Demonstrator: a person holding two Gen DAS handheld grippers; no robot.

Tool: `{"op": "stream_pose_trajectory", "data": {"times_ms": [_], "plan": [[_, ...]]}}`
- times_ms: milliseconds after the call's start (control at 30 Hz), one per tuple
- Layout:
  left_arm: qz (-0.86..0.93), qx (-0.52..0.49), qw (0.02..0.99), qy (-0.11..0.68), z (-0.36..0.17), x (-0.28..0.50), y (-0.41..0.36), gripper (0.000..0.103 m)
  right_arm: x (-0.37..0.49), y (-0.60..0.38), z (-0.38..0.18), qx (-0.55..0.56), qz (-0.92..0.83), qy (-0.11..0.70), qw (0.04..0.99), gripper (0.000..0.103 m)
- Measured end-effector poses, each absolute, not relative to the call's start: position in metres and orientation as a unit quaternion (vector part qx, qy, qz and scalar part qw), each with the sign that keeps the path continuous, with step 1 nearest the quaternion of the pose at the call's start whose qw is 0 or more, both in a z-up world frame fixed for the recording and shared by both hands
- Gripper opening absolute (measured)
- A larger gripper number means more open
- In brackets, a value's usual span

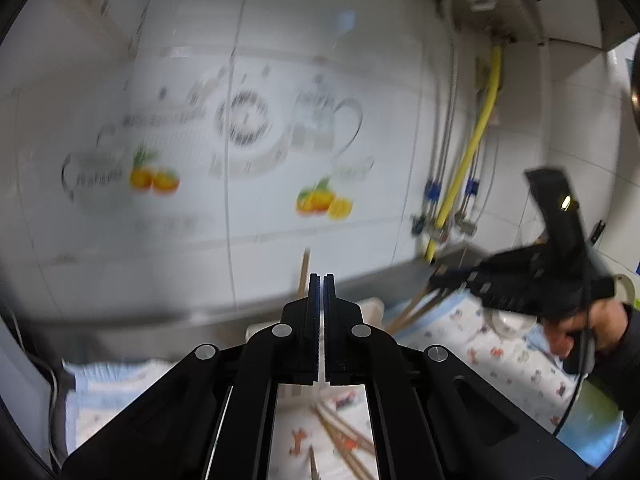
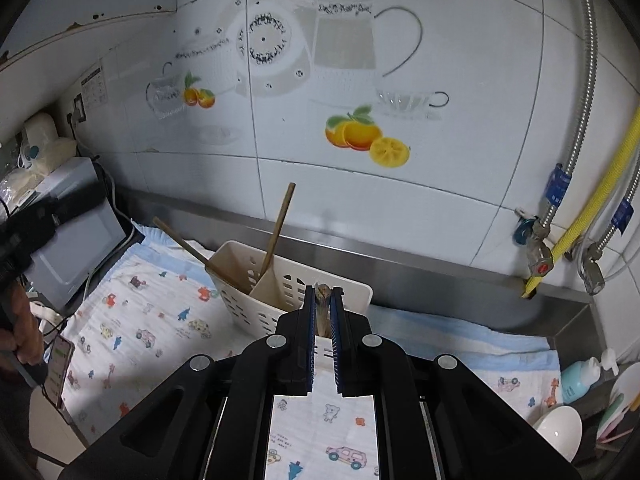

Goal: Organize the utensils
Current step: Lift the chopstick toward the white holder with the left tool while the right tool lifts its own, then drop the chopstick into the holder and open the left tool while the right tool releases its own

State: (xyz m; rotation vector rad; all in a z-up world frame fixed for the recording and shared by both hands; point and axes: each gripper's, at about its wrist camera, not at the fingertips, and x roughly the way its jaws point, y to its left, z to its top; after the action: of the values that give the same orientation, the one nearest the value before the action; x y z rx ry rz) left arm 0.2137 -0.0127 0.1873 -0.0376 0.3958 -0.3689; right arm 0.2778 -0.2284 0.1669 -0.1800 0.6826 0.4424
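My right gripper [image 2: 323,300] is pinching the end of a wooden utensil [image 2: 322,308], seen end-on between the pads, directly above the near rim of the white slotted holder [image 2: 256,312]. The holder stands just ahead of the gripper on the printed cloth [image 2: 132,320]; a wooden spatula [image 2: 274,256] and a stick-like wooden handle [image 2: 184,246] already lean inside it.

My left gripper [image 1: 322,280] is pressed together on nothing, raised toward the tiled wall [image 1: 280,80]. Loose chopsticks [image 1: 344,436] lie on the cloth below it.

For a clean drop, I judge:
- carry the right gripper further forward, past the rim, over the open compartment
- keep the utensil upright
- lower before releasing, clear of the spatula
- left side blurred; hold it back
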Motion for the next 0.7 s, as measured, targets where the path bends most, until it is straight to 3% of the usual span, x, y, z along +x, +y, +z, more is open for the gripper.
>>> {"op": "stream_pose_trajectory", "data": {"times_ms": [167, 267, 700], "plan": [[-0.177, -0.023, 0.955, 0.236, 0.157, 0.206, 0.000, 0.002, 0.270, -0.229, 0.170, -0.082, 0.217, 0.322, 0.918, 0.009], [-0.180, -0.020, 0.949, 0.257, 0.141, 0.198, 0.002, 0.003, 0.259, -0.230, 0.177, -0.084, 0.215, 0.310, 0.922, 0.015], [-0.205, 0.003, 0.890, 0.408, 0.024, 0.184, -0.022, 0.008, 0.181, -0.240, 0.169, -0.085, 0.242, 0.291, 0.922, 0.015]]}}
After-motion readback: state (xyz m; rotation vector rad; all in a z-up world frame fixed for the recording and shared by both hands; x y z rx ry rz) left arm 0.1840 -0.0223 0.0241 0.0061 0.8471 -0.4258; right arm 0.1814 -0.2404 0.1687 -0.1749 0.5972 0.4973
